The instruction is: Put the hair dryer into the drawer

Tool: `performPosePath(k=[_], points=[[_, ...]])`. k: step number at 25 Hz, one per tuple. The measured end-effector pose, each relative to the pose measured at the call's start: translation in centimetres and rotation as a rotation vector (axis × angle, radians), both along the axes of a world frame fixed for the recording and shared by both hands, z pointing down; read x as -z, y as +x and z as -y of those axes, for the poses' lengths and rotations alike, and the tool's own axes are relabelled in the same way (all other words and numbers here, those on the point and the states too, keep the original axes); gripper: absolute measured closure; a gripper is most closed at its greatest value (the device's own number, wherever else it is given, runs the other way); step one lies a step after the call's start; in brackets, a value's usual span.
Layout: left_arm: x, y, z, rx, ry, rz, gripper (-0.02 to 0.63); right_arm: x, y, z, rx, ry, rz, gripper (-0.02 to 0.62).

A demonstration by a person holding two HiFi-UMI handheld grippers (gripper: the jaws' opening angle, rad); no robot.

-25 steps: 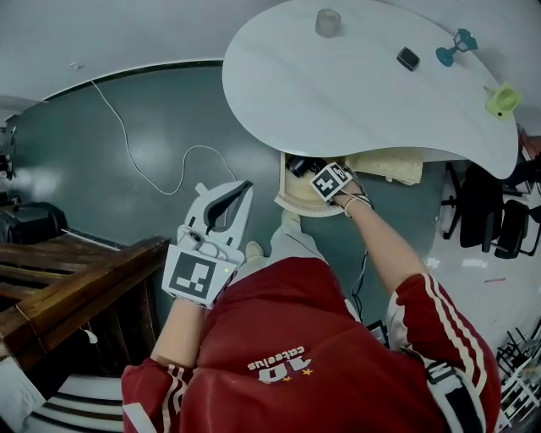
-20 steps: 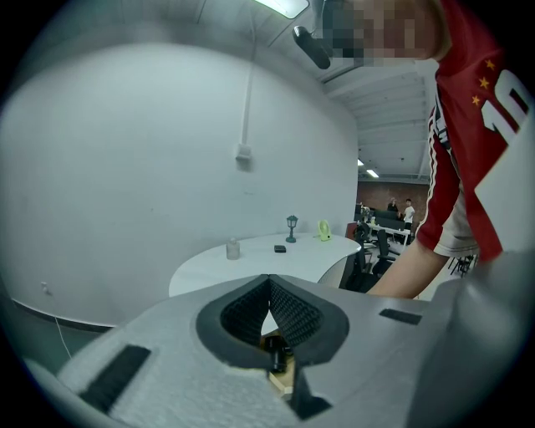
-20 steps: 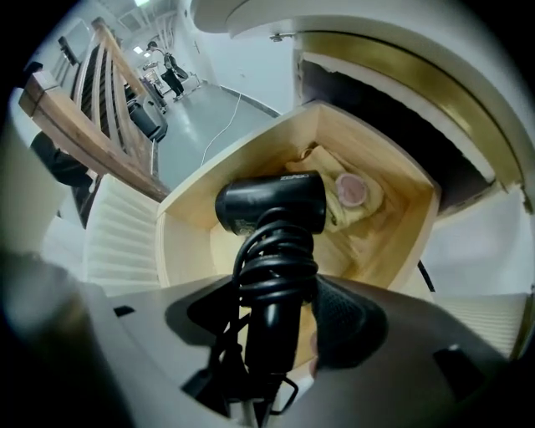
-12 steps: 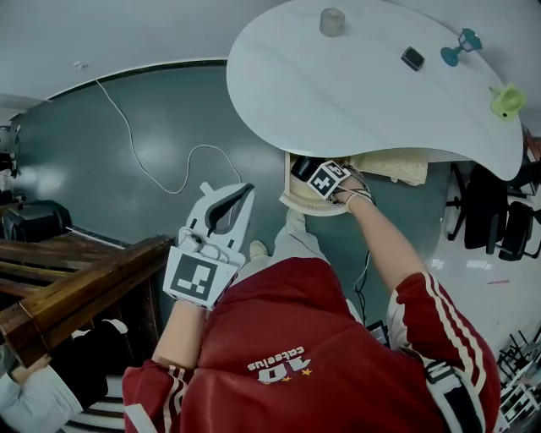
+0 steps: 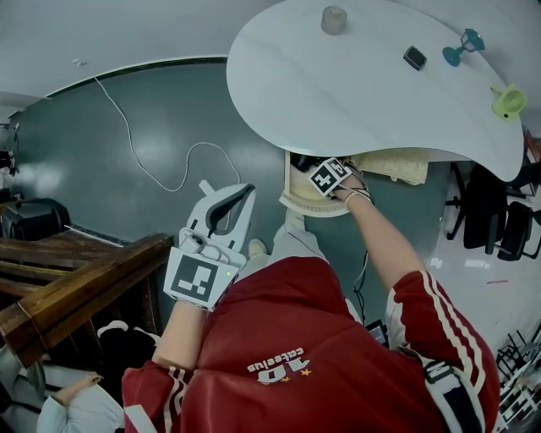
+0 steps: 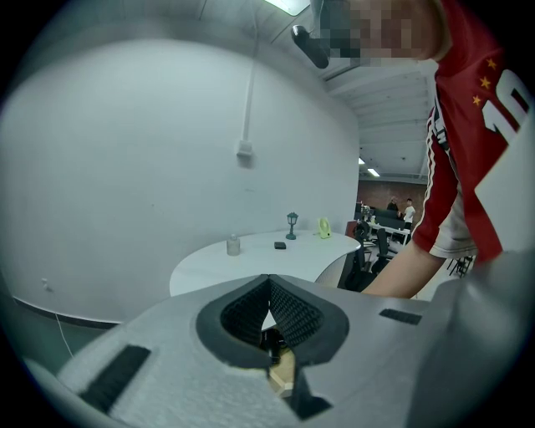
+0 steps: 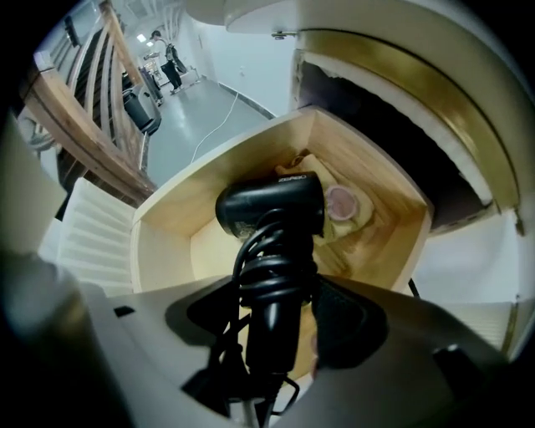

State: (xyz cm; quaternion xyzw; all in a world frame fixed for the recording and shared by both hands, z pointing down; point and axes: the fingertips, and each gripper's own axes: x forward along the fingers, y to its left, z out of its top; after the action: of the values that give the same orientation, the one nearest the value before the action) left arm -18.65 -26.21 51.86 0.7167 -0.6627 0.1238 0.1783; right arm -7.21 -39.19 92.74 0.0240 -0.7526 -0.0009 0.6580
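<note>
The black hair dryer [image 7: 272,209], its cord wound round the handle, hangs head-down inside the open wooden drawer [image 7: 167,209]. My right gripper [image 7: 276,334] points straight down and is shut on the handle. In the head view the right gripper [image 5: 319,172] is over the drawer [image 5: 292,201] under the white table's edge, and the hair dryer [image 5: 300,162] shows as a dark shape beside it. Whether the dryer touches the drawer floor I cannot tell. My left gripper [image 5: 243,190] stays well short of the drawer, shut on nothing; its pads meet at the tips [image 6: 269,284].
The white table [image 5: 363,93] carries a grey cup [image 5: 334,19], a small black thing [image 5: 414,57], a teal figure [image 5: 465,46] and a green thing [image 5: 508,100]. A pink round item [image 7: 341,202] lies in the drawer. A wooden railing [image 5: 76,287] is at left, black chairs [image 5: 499,220] at right.
The right gripper and dryer have barely shifted over the drawer. The left gripper has kept still. A person at the lower left edge has moved.
</note>
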Motion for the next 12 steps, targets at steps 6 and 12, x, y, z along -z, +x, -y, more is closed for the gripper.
performPosePath(k=[6, 12], points=[[-0.5, 0.1, 0.1, 0.007, -0.014, -0.004, 0.603, -0.6, -0.3, 0.8, -0.091, 0.016, 0.044, 0.308], [-0.3, 0.4, 0.4, 0.004, -0.01, -0.001, 0.603, -0.9, -0.5, 0.7, -0.064, 0.021, 0.042, 0.277]])
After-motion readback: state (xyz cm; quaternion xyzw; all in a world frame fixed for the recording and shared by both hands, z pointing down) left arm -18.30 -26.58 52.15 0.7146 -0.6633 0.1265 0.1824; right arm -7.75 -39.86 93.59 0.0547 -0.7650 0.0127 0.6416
